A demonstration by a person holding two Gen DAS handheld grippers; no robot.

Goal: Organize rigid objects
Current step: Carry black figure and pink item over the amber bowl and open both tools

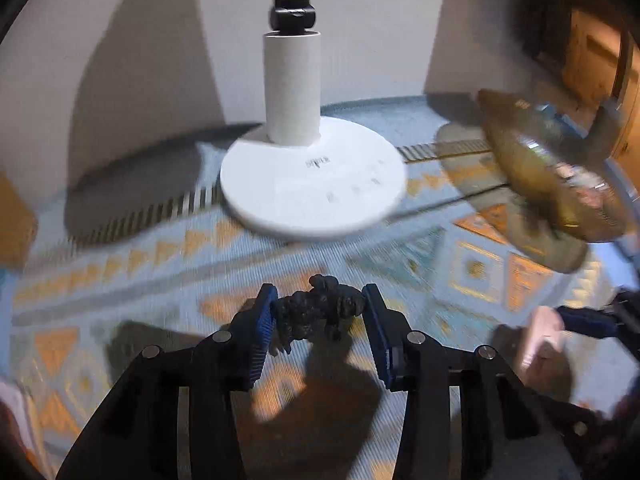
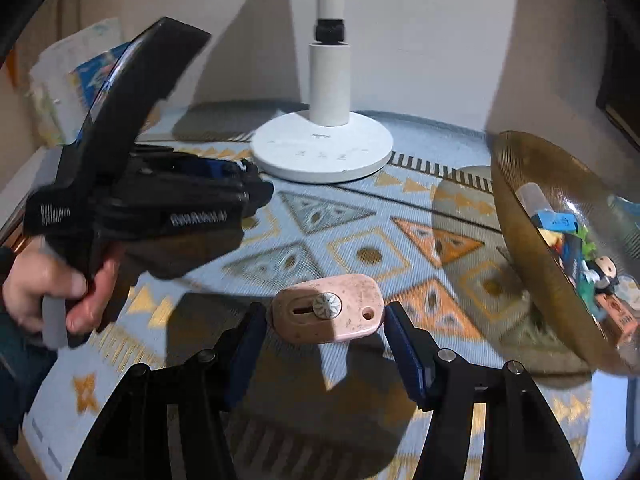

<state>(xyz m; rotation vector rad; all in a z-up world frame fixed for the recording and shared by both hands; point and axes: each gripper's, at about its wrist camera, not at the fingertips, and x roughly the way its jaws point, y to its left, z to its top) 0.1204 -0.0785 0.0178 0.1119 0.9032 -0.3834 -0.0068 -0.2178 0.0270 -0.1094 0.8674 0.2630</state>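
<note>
The left gripper [image 1: 318,322] was clamped on a small black figurine [image 1: 316,316], lumpy and dark, held between the blue pads [image 1: 262,336] just above the cloth [image 1: 168,264]. The right gripper [image 2: 326,334] gripped a pink case [image 2: 326,308] across its ends; the case had a slot, a small hole and a round patterned knob on top. Seen from the right wrist, the left gripper [image 2: 224,184] hung to the left of the pink case, a hand [image 2: 44,288] wrapped around its grey handle. To the right stood an amber glass bowl [image 2: 520,216], tilted in the fisheye, with small toys [image 2: 580,256] heaped inside; it was near both held things but apart from them. The cloth was pale blue with orange and grey triangles and diamonds. Behind, a white lamp base [image 2: 322,152] with a white post stood before a plain wall [image 2: 420,40], and papers [image 2: 76,80] leaned at the far left.
</note>
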